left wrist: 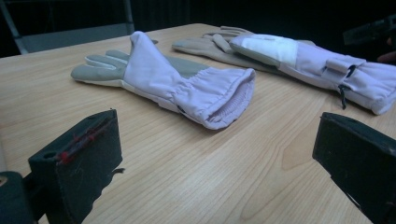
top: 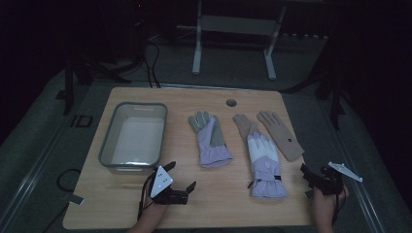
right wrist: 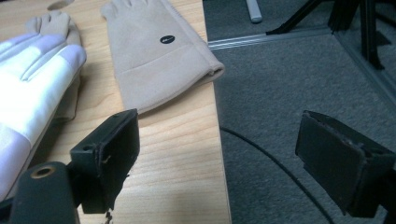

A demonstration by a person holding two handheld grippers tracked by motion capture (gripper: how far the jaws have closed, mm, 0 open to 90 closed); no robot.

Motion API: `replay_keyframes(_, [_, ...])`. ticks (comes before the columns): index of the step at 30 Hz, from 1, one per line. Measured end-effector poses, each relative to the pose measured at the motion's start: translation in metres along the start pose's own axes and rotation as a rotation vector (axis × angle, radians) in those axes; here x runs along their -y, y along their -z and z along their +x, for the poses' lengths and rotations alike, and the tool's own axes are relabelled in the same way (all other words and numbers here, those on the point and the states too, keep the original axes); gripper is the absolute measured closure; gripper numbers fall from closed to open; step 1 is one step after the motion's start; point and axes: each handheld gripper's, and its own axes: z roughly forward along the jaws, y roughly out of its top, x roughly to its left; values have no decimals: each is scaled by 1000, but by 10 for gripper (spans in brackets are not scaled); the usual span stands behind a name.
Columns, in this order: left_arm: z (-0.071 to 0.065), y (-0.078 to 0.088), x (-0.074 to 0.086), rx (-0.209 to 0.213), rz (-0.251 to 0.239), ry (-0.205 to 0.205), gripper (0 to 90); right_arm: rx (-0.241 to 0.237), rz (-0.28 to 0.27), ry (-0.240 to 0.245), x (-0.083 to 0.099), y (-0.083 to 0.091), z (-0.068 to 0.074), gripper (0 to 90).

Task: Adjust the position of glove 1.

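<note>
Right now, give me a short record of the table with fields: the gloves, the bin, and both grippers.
surface: wooden table
bin: grey plastic bin, at the left of the table, nothing seen inside
left purple glove: lies flat near the middle, cuff toward the person
right purple glove: lies partly on top of a beige glove
second beige glove: flat, cuff at the table's right edge
left gripper: open, holding nothing, aimed toward the left purple glove
right gripper: open, holding nothing, at the table's right edge
</note>
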Motion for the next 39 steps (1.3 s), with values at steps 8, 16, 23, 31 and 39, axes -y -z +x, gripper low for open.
replay_keyframes(8, [0,0,0,-7,6,-4,14,4,48,1,-4,-4,-2,148])
replay_keyframes(16, [-1,0,0,-5,4,-5,14,-25,56,82,-29,-4,22,147])
replay_keyframes(23, [0,0,0,-3,4,-3,14,-57,68,160,-60,-4,52,112])
replay_keyframes(31, [0,0,0,-4,8,-2,14,-117,58,217,-89,0,83,112])
replay_keyframes(39, [0,0,0,-4,9,-3,14,-165,50,261,-115,-4,118,113])
